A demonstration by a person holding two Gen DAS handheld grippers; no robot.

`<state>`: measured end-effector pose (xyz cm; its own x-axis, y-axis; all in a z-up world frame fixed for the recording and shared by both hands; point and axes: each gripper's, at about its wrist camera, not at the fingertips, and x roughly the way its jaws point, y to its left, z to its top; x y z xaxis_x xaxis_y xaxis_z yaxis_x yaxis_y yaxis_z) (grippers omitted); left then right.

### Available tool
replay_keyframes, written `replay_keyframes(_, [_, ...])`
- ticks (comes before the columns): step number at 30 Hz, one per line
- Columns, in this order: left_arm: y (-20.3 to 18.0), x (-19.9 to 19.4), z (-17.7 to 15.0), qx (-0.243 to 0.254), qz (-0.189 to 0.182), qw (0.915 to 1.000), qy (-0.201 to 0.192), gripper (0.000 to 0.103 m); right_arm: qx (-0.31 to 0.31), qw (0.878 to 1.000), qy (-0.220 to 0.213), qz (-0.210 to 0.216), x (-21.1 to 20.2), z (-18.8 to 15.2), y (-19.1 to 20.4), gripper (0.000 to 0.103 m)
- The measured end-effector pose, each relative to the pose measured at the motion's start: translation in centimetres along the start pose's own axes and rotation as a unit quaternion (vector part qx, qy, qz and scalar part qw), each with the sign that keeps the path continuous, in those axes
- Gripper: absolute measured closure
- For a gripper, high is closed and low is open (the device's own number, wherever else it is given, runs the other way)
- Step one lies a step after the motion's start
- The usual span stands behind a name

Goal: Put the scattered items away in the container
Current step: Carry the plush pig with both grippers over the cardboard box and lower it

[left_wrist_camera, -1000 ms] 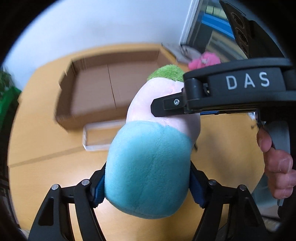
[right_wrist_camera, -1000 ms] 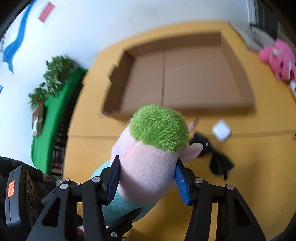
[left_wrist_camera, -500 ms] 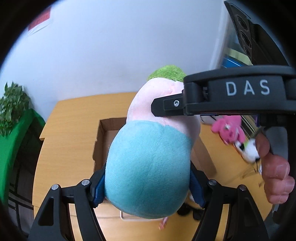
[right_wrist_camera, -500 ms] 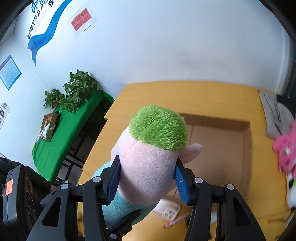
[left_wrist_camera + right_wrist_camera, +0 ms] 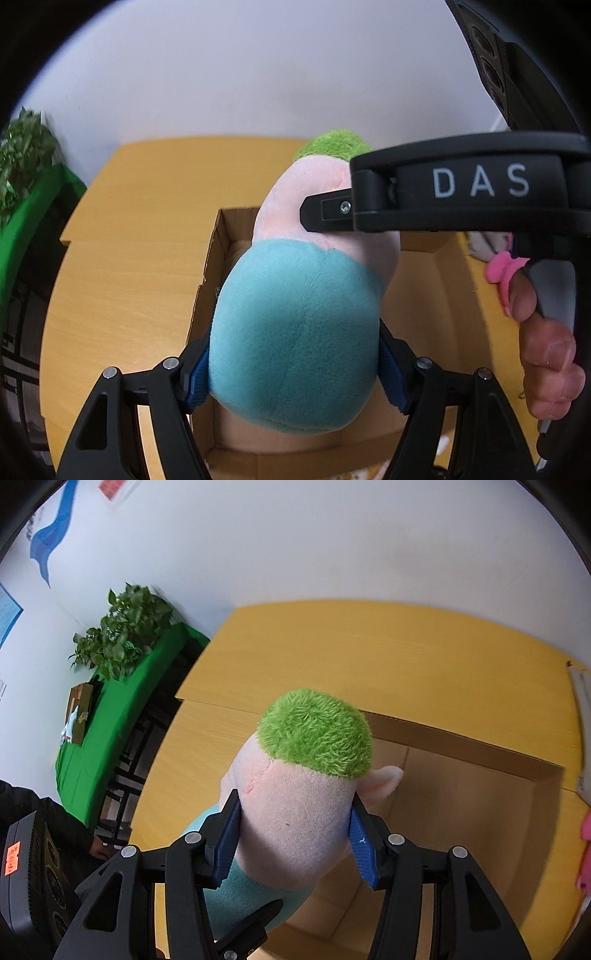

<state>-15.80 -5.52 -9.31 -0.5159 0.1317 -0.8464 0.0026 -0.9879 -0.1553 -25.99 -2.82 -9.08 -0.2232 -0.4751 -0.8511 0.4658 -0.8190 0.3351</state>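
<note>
Both grippers hold one plush toy (image 5: 295, 347) in the air: teal body, pale pink head, green tuft. My left gripper (image 5: 293, 373) is shut on the teal body. My right gripper (image 5: 295, 840) is shut on the pink head (image 5: 295, 827), just below the green tuft (image 5: 316, 734). In the left wrist view the right gripper's black body marked DAS crosses in front of the head. A shallow open cardboard box (image 5: 207, 295) lies on the yellow table below the toy; the toy hides most of its floor. In the right wrist view the cardboard box (image 5: 461, 794) lies beneath and to the right.
A pink plush toy (image 5: 500, 271) lies on the table right of the box, also at the right edge as pink plush (image 5: 585, 834). A green-covered side table (image 5: 122, 709) with potted plants (image 5: 122, 635) stands left. A white wall rises behind the yellow table (image 5: 332, 657).
Both grippers carried the toy over the table, so the box now lies directly beneath it. The black and white items seen on the table earlier have left view. The grips are unchanged.
</note>
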Motion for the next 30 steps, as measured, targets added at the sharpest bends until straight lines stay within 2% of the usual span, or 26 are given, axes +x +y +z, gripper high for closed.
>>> replay_keyframes(9, [3.3, 9.4, 0.5, -0.061, 0.034, 0.996, 0.055, 0.03, -0.016, 0.998, 0.057, 0.029, 12.6, 3.1, -3.8, 0.045])
replay_keyframes(13, [3.9, 12.0, 0.1, -0.089, 0.052, 0.992, 0.072, 0.029, -0.035, 0.995, 0.079, 0.045, 16.6, 3.9, -4.8, 0.045])
replay_keyframes(15, [4.0, 12.3, 0.3, -0.102, 0.056, 0.9909, 0.068, 0.028, -0.039, 0.995, 0.079, 0.055, 17.9, 4.2, -5.2, 0.044])
replay_keyframes(19, [3.9, 12.4, 0.8, -0.11, 0.067, 0.9889, 0.074, 0.024, -0.026, 0.994, 0.067, 0.076, 18.7, 5.0, -5.9, 0.042])
replay_keyframes(22, [4.1, 12.0, 0.5, -0.112, 0.063, 0.9882, 0.084, 0.018, -0.031, 0.995, 0.061, 0.078, 18.4, 4.8, -6.0, 0.036])
replay_keyframes(24, [4.0, 11.4, 0.2, -0.11, 0.06, 0.9883, 0.087, 0.016, -0.026, 0.995, 0.056, 0.082, 18.0, 4.7, -5.9, 0.025])
replay_keyframes(27, [3.4, 9.5, 0.0, -0.086, 0.077, 0.9899, 0.083, 0.016, -0.02, 0.996, 0.036, 0.08, 16.1, 4.6, -5.9, 0.02])
replay_keyframes(28, [3.2, 8.5, -0.1, -0.078, 0.084, 0.9906, 0.076, 0.016, -0.019, 0.996, 0.027, 0.078, 15.1, 4.7, -5.9, 0.016])
replay_keyframes(29, [3.0, 7.3, -0.3, -0.073, 0.088, 0.9911, 0.068, 0.015, -0.015, 0.997, 0.017, 0.078, 13.9, 4.8, -5.8, 0.007])
replay_keyframes(30, [2.9, 6.2, -0.4, -0.072, 0.09, 0.9915, 0.061, 0.015, -0.013, 0.997, 0.011, 0.076, 12.8, 4.9, -5.7, 0.005])
